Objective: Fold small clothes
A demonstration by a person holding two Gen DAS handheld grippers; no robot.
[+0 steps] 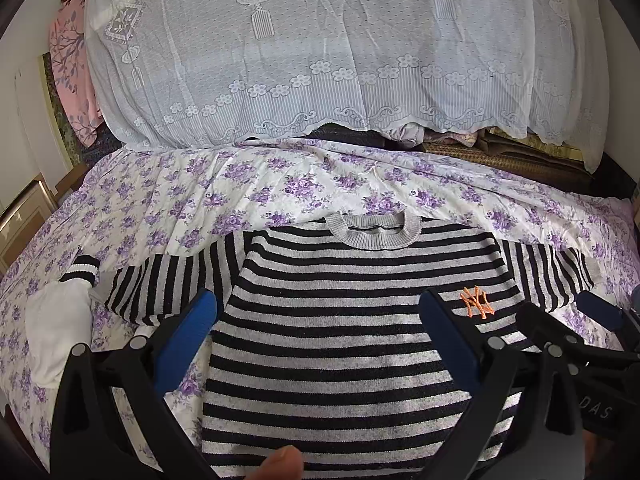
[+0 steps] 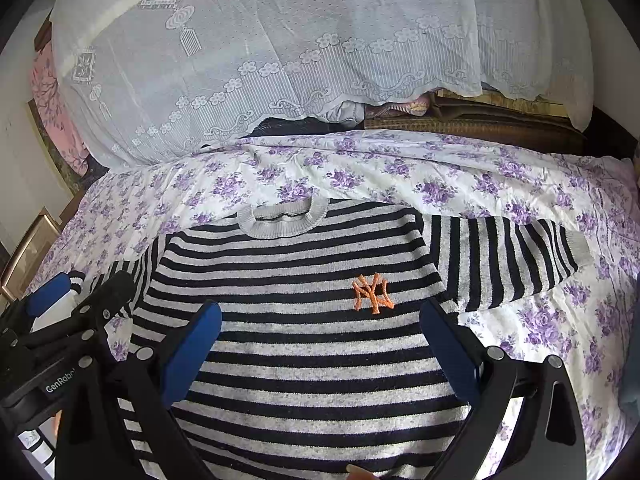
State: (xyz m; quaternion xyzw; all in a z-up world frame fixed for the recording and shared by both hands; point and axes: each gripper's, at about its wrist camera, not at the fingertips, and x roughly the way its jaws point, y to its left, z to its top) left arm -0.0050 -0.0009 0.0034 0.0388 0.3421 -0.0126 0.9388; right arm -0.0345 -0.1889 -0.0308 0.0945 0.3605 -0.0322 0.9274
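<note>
Striped black-and-grey knit fills both views: the sweater (image 1: 340, 320) lies face up and flat on the floral bedsheet (image 1: 168, 208), its grey collar (image 1: 374, 232) at the far edge, an orange logo (image 1: 476, 301) on its chest and both sleeves spread outward. We hold the left gripper (image 1: 320, 320) above the body of the garment with its blue-padded fingers (image 1: 188, 336) spread wide and nothing between them; the right gripper (image 2: 320, 328) hangs just beside it over the chest, its fingers (image 2: 192, 352) equally wide and empty. We cannot tell whether either one touches the cloth. We judge that the garment is laid out and no fold has been made, so we are at the start of the first fold. Next, we think, each of us must go out to a side: the left sleeve (image 1: 160, 288) and the right sleeve (image 2: 508, 260) each need a pinch near the cuff, closing on one layer of knit without catching the sheet, then a carry inward across the stripes. White cloth (image 1: 56, 332) lying near the left cuff may get in the way.
</note>
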